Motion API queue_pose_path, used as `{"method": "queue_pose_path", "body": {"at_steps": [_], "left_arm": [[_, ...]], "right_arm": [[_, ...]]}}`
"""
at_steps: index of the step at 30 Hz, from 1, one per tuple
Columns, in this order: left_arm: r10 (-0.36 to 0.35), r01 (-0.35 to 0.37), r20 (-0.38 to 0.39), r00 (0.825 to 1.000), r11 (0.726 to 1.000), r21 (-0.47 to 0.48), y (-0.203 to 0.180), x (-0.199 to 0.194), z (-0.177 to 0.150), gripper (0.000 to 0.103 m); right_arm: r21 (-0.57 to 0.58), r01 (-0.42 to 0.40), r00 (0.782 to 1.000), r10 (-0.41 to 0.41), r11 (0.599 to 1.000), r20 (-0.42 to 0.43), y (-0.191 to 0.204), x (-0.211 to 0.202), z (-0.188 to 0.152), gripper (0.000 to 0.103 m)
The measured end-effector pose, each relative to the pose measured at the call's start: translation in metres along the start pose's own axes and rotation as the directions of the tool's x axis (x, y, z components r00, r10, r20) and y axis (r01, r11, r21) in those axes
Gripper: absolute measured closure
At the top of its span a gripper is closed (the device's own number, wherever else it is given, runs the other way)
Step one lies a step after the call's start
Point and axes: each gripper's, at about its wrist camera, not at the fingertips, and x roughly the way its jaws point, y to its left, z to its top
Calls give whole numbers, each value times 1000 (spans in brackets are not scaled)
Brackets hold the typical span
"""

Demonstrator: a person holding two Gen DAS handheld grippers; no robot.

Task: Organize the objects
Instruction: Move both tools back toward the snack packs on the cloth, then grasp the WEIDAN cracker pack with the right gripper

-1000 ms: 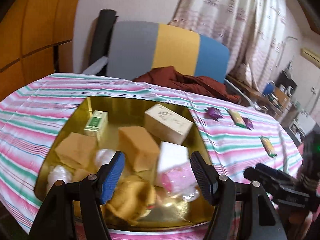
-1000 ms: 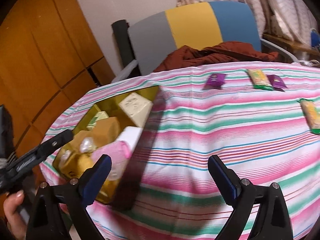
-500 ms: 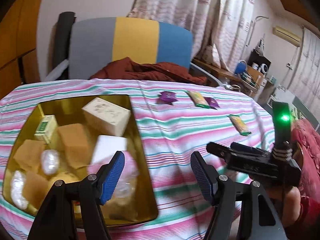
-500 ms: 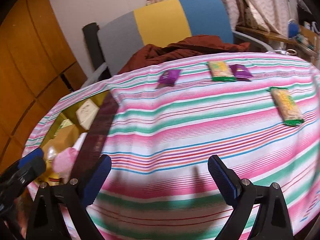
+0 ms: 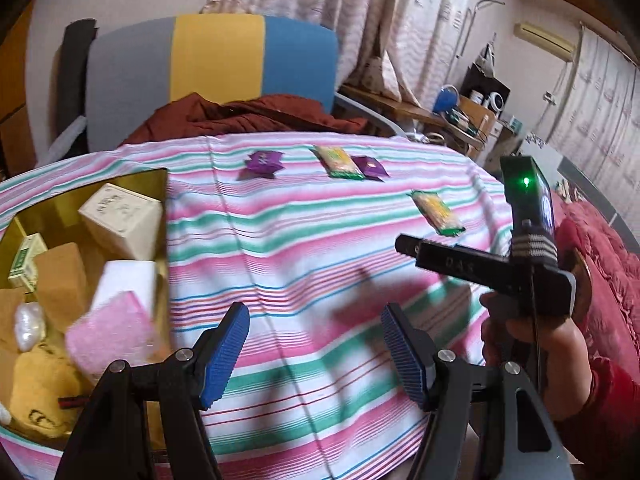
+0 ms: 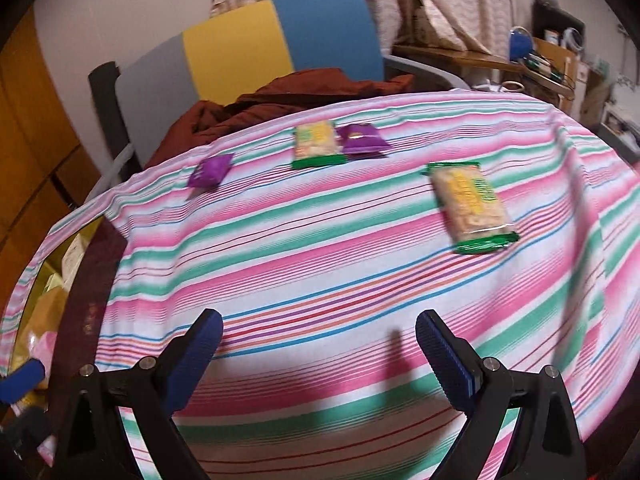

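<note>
From the left wrist, the left gripper [image 5: 314, 354] hangs with jaws apart over the striped tablecloth [image 5: 300, 248], holding nothing. Beside it the gold tin [image 5: 162, 216] holds boxes and wrapped pieces.

From the right wrist, the right gripper [image 6: 318, 354] is likewise spread and empty. Ahead lie four snack packets: two purple [image 6: 211, 171] [image 6: 362, 139], two green-edged [image 6: 317, 144] [image 6: 470, 206].

Soft indoor light, motion blur, fisheye-bent edges, dark corners
</note>
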Motion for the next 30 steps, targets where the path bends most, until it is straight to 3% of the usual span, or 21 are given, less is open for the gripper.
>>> {"method": "queue_pose_path", "body": {"at_steps": [10,18,21,24,29,30], "left_arm": [[-20,21,-74,997,1000,11,-17,30,0,33],[-29,32,-117,993,999,23,-25,47,2,33],[-32,36,-130,991,999,29,-27,53,5,33],[-31,36,-142,989,999,31,-28,61,9,33],[-20,22,-160,987,1000,11,-23,76,21,33],[-17,18,-161,987,1000,6,-21,79,24,33]], "right_arm": [[-8,69,997,-68,998,42,-31,10,15,5],[70,132,980,-141,989,144,-83,21,59,5],[101,142,979,-155,985,135,-98,33,74,5],[118,138,983,-150,983,104,-108,50,83,12],[64,149,988,-151,987,21,-104,78,83,50],[60,156,987,-158,986,16,-104,80,82,51]]}}
